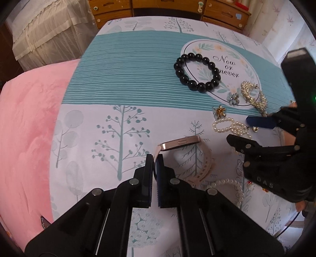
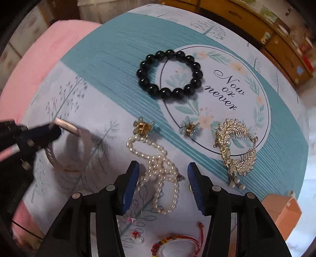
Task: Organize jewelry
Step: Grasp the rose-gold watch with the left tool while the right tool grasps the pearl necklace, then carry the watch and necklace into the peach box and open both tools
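My left gripper (image 1: 155,159) is shut on the strap of a rose-gold watch (image 1: 182,143) with a beige band, held at the bedcover; it also shows in the right wrist view (image 2: 65,126). My right gripper (image 2: 163,168) is open above a tangled pearl necklace (image 2: 158,166), fingers either side of it. In the left wrist view the right gripper (image 1: 240,128) sits open over the pearls (image 1: 231,125). A black bead bracelet (image 2: 169,74), two small flower hair claws (image 2: 142,127) (image 2: 189,128) and a gold rhinestone hair comb (image 2: 235,146) lie beyond.
Everything lies on a teal and white printed bedcover (image 1: 128,69) with pink bedding (image 1: 25,128) to the left. A red cord bracelet (image 2: 177,243) lies near me. An orange box (image 2: 284,209) sits at the right. A wooden drawer unit (image 1: 167,9) stands behind.
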Tool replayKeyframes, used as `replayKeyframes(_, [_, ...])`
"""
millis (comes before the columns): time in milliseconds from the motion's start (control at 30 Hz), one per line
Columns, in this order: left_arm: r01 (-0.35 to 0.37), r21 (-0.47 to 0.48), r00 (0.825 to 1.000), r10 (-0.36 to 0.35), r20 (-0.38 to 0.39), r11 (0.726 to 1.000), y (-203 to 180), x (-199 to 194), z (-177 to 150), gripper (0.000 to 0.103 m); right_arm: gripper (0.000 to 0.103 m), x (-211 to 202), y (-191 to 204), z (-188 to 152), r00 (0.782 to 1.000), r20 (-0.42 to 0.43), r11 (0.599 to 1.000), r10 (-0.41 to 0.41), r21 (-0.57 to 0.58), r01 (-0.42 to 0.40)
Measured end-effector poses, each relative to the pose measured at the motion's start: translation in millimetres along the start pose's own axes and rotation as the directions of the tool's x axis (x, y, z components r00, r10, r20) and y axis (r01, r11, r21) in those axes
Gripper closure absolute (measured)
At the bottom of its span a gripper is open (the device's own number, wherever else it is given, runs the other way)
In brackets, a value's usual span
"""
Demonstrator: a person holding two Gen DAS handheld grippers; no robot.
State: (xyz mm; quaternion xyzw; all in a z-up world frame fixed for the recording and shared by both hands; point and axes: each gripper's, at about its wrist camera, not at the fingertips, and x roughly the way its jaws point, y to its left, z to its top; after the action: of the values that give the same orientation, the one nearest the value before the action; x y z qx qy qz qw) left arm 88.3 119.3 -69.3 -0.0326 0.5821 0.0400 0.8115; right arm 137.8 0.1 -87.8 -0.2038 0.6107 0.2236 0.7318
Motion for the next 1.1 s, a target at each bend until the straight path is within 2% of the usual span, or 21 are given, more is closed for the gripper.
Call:
replayKeyframes(33, [0.006, -0.004, 1.0, -0.006, 0.001, 1.0, 1, -3, -1, 0.102, 0.068, -1, -1, -2, 1.0, -0.001, 1.0, 0.015, 0.006, -0.015])
replayKeyframes(67, [0.012, -0.008, 1.0, -0.012, 0.002, 1.0, 3, -8, -4, 0.102, 0.084, -3, -1, -4, 1.0, -0.001, 1.0, 0.01, 0.008, -0.01])
replayKeyframes(100, [0.018, -0.01, 1.0, -0.018, 0.007, 1.0, 4, -12, -5, 0.102, 0.089, -3, -1, -6, 1.0, -0.003, 1.0, 0.006, 0.007, -0.006])
replayKeyframes(233, [0.036, -0.011, 0.999, -0.036, 0.026, 0.999, 2, -25, -4, 0.102, 0.092, -16, -19, -23, 0.996, 0.016, 0.994, 0.088, 0.056, -0.089])
replayKeyframes(333, [0.057, -0.007, 0.997, -0.057, 0.049, 0.998, -1, -43, -5, 0.102, 0.094, -42, -37, -35, 0.983, 0.081, 0.978, 0.163, 0.12, -0.172])
replayKeyframes(500, [0.101, 0.029, 0.989, -0.103, 0.103, 0.995, -20, -78, 2, 0.102, 0.094, -116, -72, -56, 0.939, 0.251, 0.94, 0.235, 0.187, -0.285])
replayKeyframes(700, [0.163, 0.114, 0.972, -0.179, 0.15, 0.98, -64, -119, 12, 0.102, 0.094, -210, -116, -99, 0.892, 0.422, 0.93, 0.165, 0.234, -0.283])
replayKeyframes(867, [0.231, 0.199, 0.951, -0.264, 0.161, 0.952, -119, -143, 24, 0.102, 0.094, -266, -160, -155, 0.867, 0.494, 0.918, 0.064, 0.311, -0.245])
replayKeyframes(1000, [0.27, 0.28, 0.935, -0.32, 0.151, 0.921, -175, -144, 35, 0.102, 0.094, -276, -194, -204, 0.872, 0.489, 0.885, -0.002, 0.406, -0.226])
replayKeyframes(1100, [0.289, 0.335, 0.93, -0.346, 0.124, 0.897, -222, -127, 41, 0.102, 0.094, -255, -218, -237, 0.895, 0.446, 0.844, -0.017, 0.486, -0.227])
